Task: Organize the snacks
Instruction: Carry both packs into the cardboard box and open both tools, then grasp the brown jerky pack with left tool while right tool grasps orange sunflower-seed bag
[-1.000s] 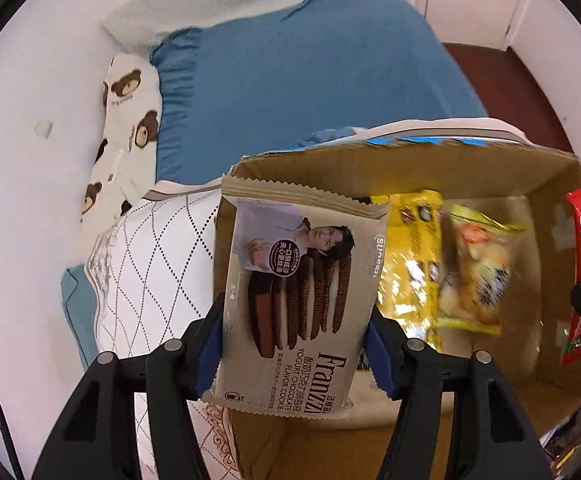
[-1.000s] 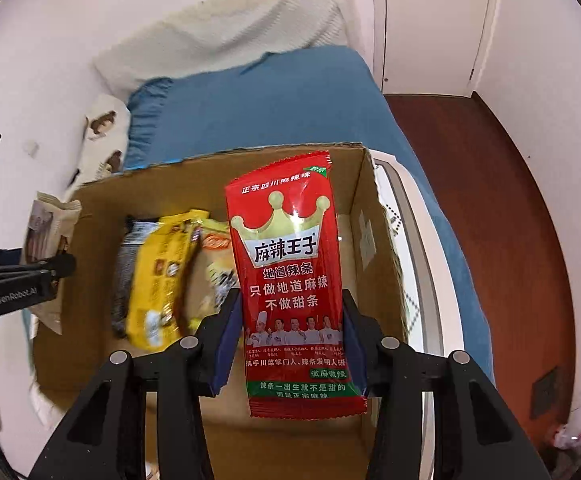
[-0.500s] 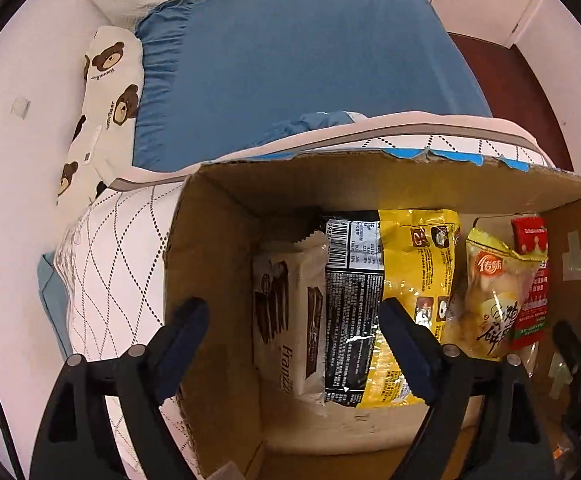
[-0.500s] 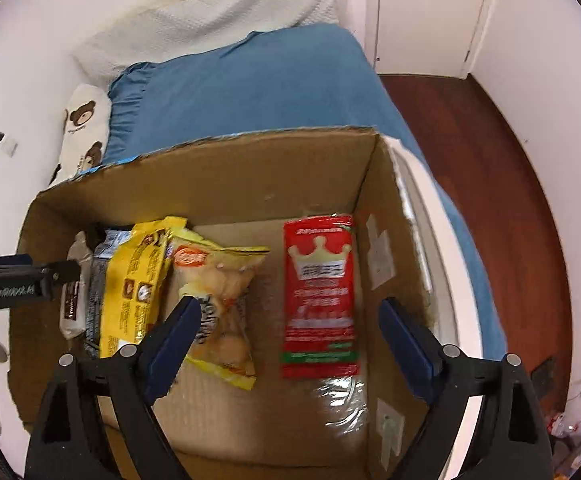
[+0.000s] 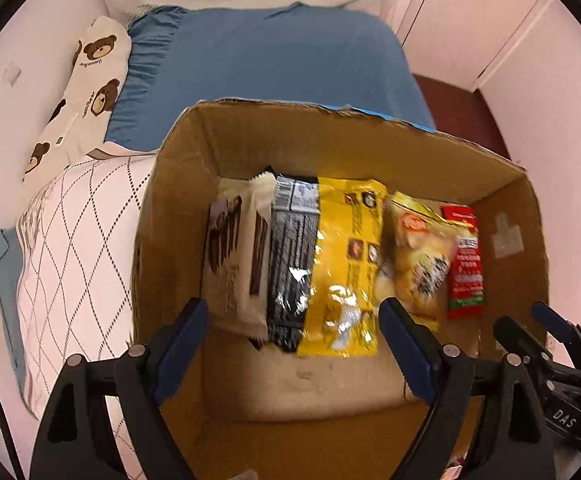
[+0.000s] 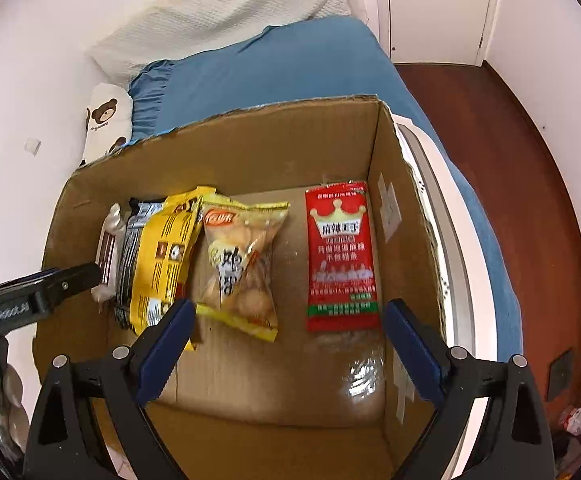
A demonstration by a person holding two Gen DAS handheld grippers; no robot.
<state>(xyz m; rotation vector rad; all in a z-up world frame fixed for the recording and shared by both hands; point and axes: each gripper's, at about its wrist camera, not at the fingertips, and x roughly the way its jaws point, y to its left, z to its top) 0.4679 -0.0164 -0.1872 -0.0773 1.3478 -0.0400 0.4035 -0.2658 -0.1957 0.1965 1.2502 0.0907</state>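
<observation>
An open cardboard box holds a row of snack packs. From left to right lie a white cookie pack, a black pack, a yellow pack, a pale bag of round snacks and a red spicy-strip pack. My left gripper hangs open above the black and yellow packs, holding nothing. My right gripper hovers over the box's right half. Its jaws are opening, with nothing between them.
The box rests on a bed with a blue sheet, a bear-print pillow and a diamond-quilted white cover. Dark wooden floor and a white door lie to the right. White walls close in on the left.
Both grippers opened and let go of their packs. The cookie pack now lies at the box's left end, the red pack at its right. The left gripper shifted over the box.
</observation>
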